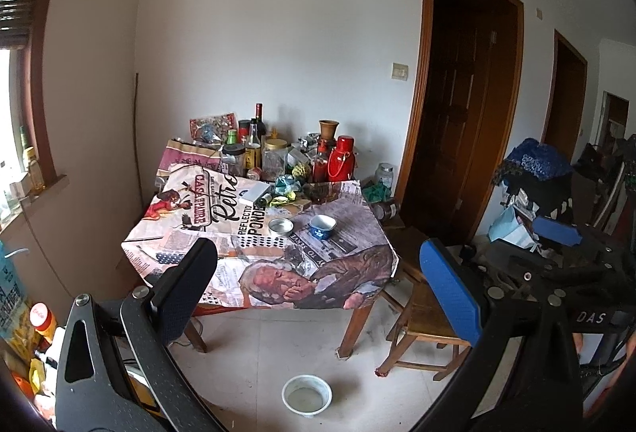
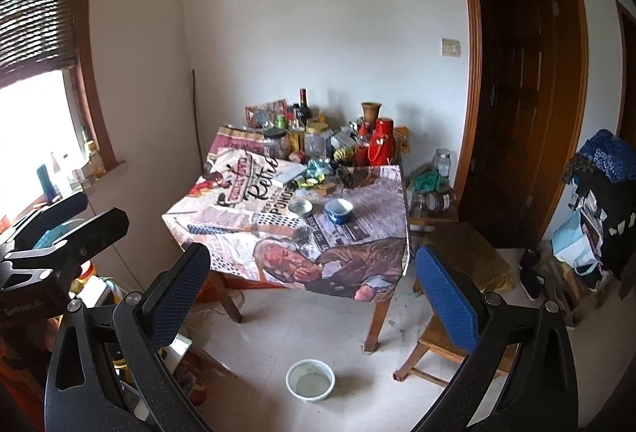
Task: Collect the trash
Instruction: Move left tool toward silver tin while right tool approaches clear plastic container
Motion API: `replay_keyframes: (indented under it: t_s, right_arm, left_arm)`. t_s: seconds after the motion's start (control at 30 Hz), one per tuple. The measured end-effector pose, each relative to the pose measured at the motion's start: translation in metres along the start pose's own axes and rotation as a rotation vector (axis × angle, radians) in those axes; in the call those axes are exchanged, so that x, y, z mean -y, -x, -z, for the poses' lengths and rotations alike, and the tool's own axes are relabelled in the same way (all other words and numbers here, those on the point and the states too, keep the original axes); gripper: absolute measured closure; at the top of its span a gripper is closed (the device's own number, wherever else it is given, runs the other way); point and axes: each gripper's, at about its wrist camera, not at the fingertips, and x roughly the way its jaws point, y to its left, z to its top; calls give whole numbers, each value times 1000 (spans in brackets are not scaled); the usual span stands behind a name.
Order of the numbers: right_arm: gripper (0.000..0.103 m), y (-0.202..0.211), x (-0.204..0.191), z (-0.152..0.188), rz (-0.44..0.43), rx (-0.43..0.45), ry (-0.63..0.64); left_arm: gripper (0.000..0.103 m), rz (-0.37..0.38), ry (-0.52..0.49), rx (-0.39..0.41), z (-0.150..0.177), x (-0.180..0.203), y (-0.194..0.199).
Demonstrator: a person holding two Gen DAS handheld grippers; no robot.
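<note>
Crumpled green and yellow wrappers (image 1: 285,189) lie mid-table among bottles and jars; they also show in the right wrist view (image 2: 318,171). The table (image 1: 357,233) wears a printed cloth (image 2: 377,233). My left gripper (image 1: 318,273) is open and empty, well short of the table. My right gripper (image 2: 314,275) is open and empty, also back from the table. The right gripper shows at the right of the left wrist view (image 1: 556,233); the left gripper shows at the left of the right wrist view (image 2: 59,217).
A blue cup (image 1: 322,226) and a metal tin (image 1: 280,226) stand on the cloth. A red flask (image 1: 341,158) and bottles crowd the table's back. A white bowl (image 1: 307,394) sits on the floor. A wooden chair (image 1: 421,316) stands right of the table. Clutter lines both sides.
</note>
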Motion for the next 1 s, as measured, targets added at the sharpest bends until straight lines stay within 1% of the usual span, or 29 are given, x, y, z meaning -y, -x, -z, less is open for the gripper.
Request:
replay_keyframes:
  t_s: [0.13,0.23,0.37,0.43,0.5,0.63,0.67,0.73,0.83,0.93,1.0]
  right_arm:
    - [0,-23,12,-4,8,-24,-28]
    - [0,-47,18,-9,60,-41,-51]
    - [0,-82,18,-20,138,-59,-49]
    - [0,-101,16,-29,169,-75,-48]
    - [0,-121,11,-40,188,-90,-52]
    - [0,-160,5,-65,220,-115,-71]
    - [0,-168,4,-69,228,-118,-76]
    - [0,-186,2,-75,245,-123,-91]
    - [0,-215,5,-82,264,-160,-130]
    - [0,-245,10,-83,291,-197,-165]
    - [0,-266,14,-81,308,-231,-189]
  left_arm:
    - [0,-20,-8,5,-9,-3,-32]
    - [0,-9,-8,0,-15,-13,-61]
    - [0,9,-4,1,-27,-33,-104]
    - [1,10,-6,8,-37,-47,-132]
    - [1,0,-14,-1,-48,-61,-160]
    - [1,-5,-33,-41,-63,-87,-214]
    - [7,-2,-39,-53,-66,-94,-228]
    - [13,1,-54,-82,-70,-105,-254]
    - [14,18,-75,-139,-74,-120,-294]
    - [14,36,-84,-190,-69,-131,-330]
    - [14,34,-84,-247,-63,-136,-358]
